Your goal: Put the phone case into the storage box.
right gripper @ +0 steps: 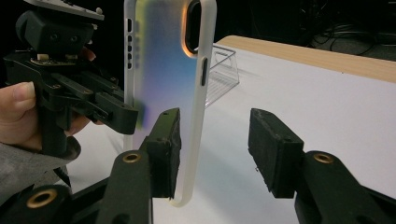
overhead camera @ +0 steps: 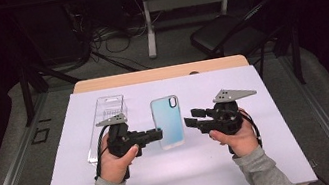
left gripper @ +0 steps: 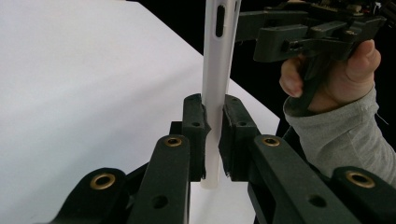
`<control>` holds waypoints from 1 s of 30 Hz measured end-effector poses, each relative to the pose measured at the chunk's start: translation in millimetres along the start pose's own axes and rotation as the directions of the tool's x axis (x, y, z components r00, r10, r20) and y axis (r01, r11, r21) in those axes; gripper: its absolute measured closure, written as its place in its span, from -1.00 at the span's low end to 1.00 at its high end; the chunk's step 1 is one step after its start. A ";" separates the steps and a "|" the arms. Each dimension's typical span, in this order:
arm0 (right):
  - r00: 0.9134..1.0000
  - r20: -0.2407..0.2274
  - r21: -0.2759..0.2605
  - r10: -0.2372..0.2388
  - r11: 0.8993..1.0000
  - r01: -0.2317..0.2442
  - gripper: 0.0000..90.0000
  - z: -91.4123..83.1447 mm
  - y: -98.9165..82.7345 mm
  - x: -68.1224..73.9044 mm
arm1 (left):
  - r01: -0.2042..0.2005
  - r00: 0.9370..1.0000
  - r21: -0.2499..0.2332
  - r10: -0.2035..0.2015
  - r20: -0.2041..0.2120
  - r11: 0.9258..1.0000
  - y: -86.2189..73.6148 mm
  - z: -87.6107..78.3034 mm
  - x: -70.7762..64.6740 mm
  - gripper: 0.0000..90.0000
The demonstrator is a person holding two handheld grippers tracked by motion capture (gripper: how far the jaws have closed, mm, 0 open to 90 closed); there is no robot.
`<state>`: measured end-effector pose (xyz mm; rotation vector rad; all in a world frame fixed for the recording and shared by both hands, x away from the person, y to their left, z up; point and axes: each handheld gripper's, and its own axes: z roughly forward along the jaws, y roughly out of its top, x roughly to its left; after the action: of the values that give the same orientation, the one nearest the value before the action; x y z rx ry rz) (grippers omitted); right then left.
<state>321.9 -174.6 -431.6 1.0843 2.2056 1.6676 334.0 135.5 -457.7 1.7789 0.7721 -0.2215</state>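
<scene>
Your left gripper clamps the phone case by its long edge, holding it off the white mat so your right gripper can reach the opposite edge. Its 2 jaws stand apart around that edge, not pressing. No readable brand or writing.

Phone case: translucent, frosted, with a blue-to-teal iridescent back and whitish rim. A rounded camera cutout sits in one upper corner; slots for buttons and ports are cut into the side edges. It stands upright on its short end, raised above the white sheet on the table. One long edge is clamped between the jaws of the left gripper. The opposite long edge lies between the jaws of the right gripper, against one pad, clear of the other.
</scene>
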 end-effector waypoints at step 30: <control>0.999 -0.038 0.056 0.022 0.998 -0.020 0.54 4.1 -2.7 -1.3 | -0.020 0.999 0.031 0.019 0.033 0.999 -7.2 15.8 -2.6 0.82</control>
<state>323.8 -172.6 -435.9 1.1013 2.2853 1.6583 331.3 121.3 -467.6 1.8076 0.7312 -0.2510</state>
